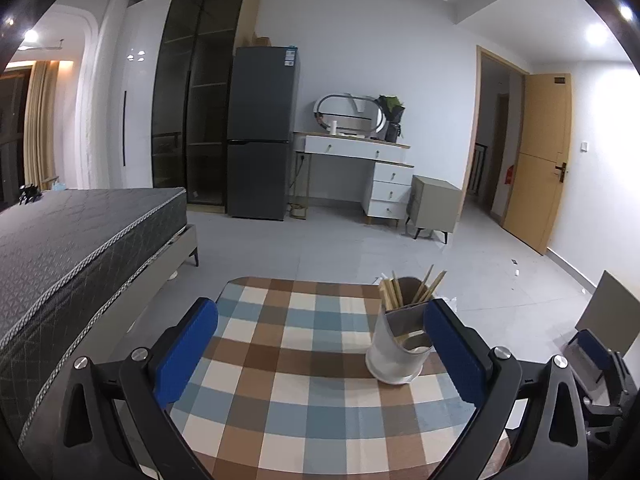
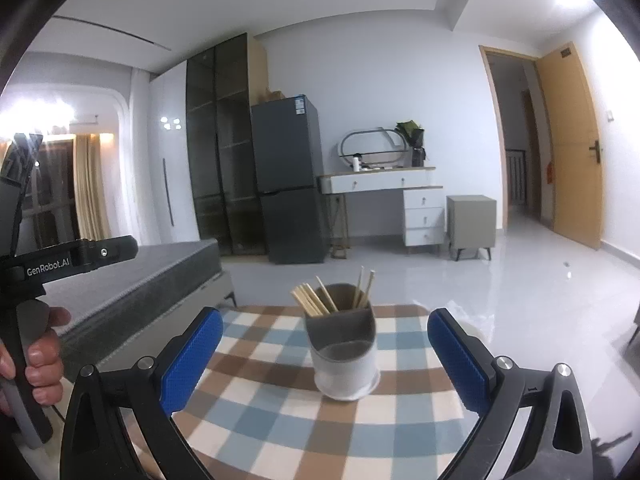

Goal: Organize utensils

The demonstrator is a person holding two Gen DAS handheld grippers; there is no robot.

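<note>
Both tongs gape empty: left tongs (image 1: 320,344), right tongs (image 2: 325,354). Ahead of the right tongs, between its blue pads, a utensil holder (image 2: 345,354) stands on the checkered surface (image 2: 280,420), chopsticks (image 2: 312,300) upright inside. Nothing loose shows, so any grip should probably approach slowly, level. Both hover low, pointing forward.

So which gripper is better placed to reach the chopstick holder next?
Probably right: the right gripper is open with the chopstick holder centred between its fingers. The left gripper, also open, has it off beside one finger.
</note>
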